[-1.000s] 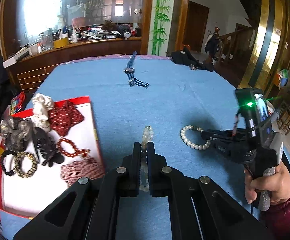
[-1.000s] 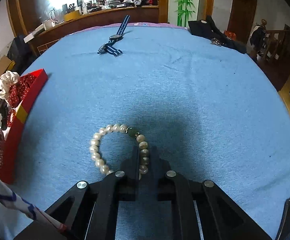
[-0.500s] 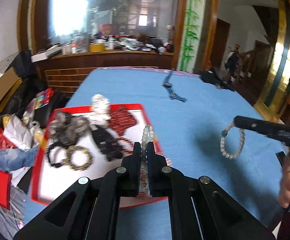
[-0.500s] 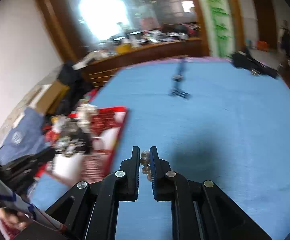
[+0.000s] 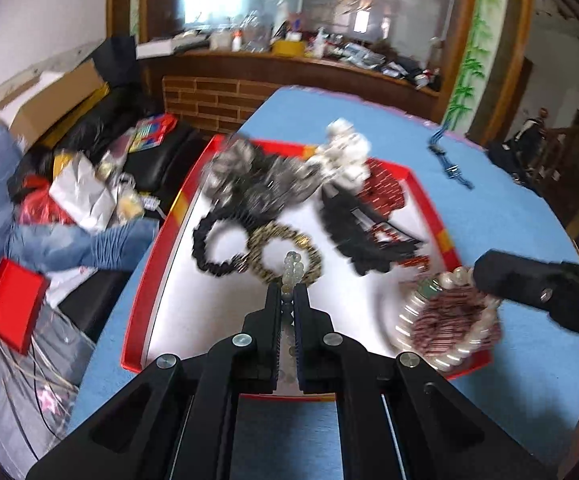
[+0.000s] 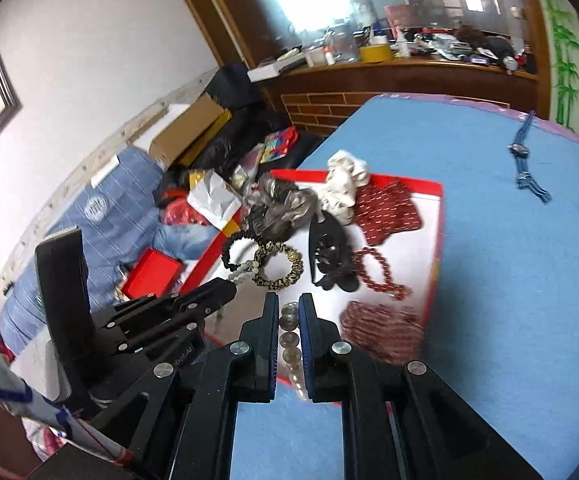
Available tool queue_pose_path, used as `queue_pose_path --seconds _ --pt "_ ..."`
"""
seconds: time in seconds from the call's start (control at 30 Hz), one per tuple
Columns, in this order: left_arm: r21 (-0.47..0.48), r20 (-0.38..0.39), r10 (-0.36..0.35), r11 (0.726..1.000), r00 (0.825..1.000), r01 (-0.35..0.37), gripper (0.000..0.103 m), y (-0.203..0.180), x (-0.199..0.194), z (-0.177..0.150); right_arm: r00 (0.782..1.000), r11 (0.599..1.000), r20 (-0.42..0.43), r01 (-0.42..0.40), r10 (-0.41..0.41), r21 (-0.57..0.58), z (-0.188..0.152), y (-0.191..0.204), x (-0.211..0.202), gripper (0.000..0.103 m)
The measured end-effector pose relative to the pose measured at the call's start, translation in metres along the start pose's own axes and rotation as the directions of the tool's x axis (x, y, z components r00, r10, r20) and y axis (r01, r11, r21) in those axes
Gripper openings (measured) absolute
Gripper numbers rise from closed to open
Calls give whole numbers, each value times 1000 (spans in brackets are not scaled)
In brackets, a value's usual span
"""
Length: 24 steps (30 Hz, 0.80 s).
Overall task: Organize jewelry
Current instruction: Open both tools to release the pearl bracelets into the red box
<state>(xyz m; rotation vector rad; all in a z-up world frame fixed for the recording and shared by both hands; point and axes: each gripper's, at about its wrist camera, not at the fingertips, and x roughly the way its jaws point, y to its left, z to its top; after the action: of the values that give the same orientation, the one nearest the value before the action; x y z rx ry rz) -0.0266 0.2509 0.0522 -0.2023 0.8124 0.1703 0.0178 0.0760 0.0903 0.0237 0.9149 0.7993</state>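
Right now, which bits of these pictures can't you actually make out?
- Left wrist view: the pearl bracelet held by the right gripper is motion-smeared; individual beads run together.
- Right wrist view: the bead bracelet is mostly hidden between the fingers.
- Both views: the red tray is partly covered by gripper bodies.

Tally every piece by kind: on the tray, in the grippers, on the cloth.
Scrunchies: 4
Loose bracelets: 3
Held bracelets: 2
Hair claw: 1
Watch: 1
Total: 11
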Motion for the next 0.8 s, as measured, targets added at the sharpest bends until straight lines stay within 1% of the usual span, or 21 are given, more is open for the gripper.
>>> queue_pose_path --seconds 0.13,0.27,0.33,0.47,0.53,0.57,0.6,0.63,0.67,0.7,0.73,0.77,0.8 --pt "-5 -24 21 1000 999 -21 5 4 16 -5 997 999 -64 46 -45 9 -7 -11 29 11" --pt "7 -24 39 999 999 -39 5 -3 21 -9 992 996 -91 93 -91 13 -15 -23 36 12" --pt "16 -18 50 999 999 -49 6 -6 21 -10 990 995 -106 94 -92 16 -16 -27 37 13" --pt "38 -1 69 997 998 -69 6 -15 17 -9 992 996 -87 94 -93 9 -18 -29 27 14" --pt "49 22 84 995 996 -85 8 -19 9 -8 994 996 -57 90 -89 13 -19 -30 15 14" --pt "51 32 92 994 995 -94 16 -20 5 -8 994 995 -38 98 -98 10 -20 -29 7 17" --pt "48 48 106 993 993 -109 30 -22 0 -8 994 994 -21 110 -110 7 -20 -29 1 28" --pt "41 72 125 991 990 -128 38 -23 -7 -8 992 992 5 128 -128 6 -21 -28 -8 42" --pt "32 111 152 987 982 -156 47 -25 -16 -9 989 989 32 145 -145 4 -24 -28 -17 48" --pt "29 141 171 984 975 -177 55 -27 -24 -11 986 987 53 161 -160 -5 -26 -27 -24 50" --pt "29 162 187 980 969 -194 60 -30 -31 -12 979 981 76 192 -190 -21 -29 -25 -32 50" --pt "24 179 214 975 960 -222 73 -33 -39 -14 973 976 91 215 -211 -28 -32 -23 -38 51" --pt "12 197 234 970 952 -241 81 -36 -48 -18 967 972 110 233 -228 -30 -38 -22 -46 57"
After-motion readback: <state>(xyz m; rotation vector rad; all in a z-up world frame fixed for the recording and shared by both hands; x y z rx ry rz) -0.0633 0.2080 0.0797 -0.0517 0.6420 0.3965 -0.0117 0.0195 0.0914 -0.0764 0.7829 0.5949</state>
